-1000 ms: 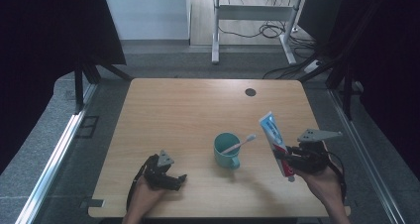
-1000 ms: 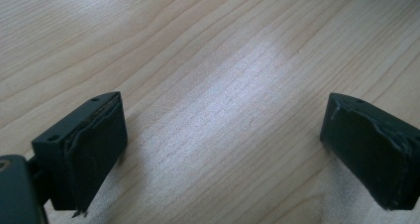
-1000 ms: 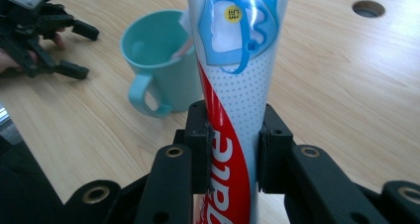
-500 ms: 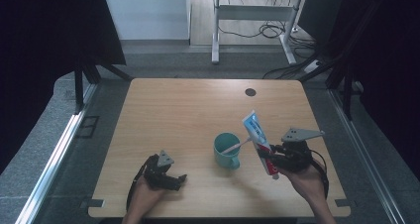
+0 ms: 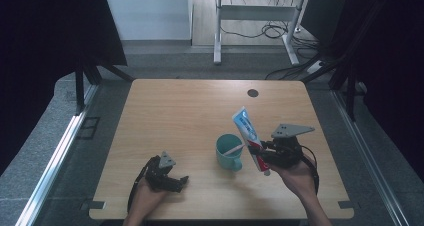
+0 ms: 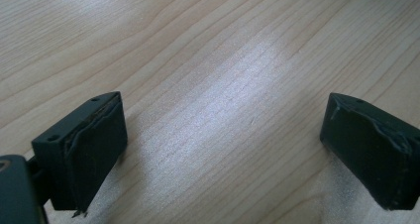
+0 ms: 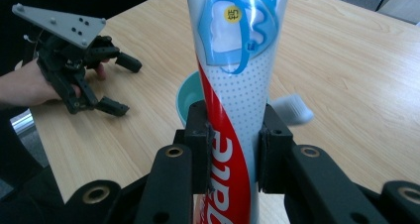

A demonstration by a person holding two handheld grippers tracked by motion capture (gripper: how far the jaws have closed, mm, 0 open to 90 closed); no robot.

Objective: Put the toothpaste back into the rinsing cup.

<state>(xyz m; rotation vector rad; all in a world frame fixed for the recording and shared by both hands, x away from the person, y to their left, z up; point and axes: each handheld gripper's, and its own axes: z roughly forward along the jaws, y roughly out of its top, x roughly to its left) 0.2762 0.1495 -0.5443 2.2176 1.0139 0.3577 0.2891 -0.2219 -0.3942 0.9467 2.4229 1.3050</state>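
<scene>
Right claw [image 7: 233, 149] clamped low on tube [image 5: 248, 136], beside cup [image 5: 229, 152]; left claw [image 6: 223, 149] apart; tube likely light, soft, best held near cap

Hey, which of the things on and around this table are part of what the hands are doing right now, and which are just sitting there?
In the job:
- toothpaste tube, clamped in the right gripper
- teal cup beside it
- toothbrush in the cup

Lying about:
- left gripper, open, resting on the table
- dark round spot at the table's far edge
- cables on the floor beyond
</scene>
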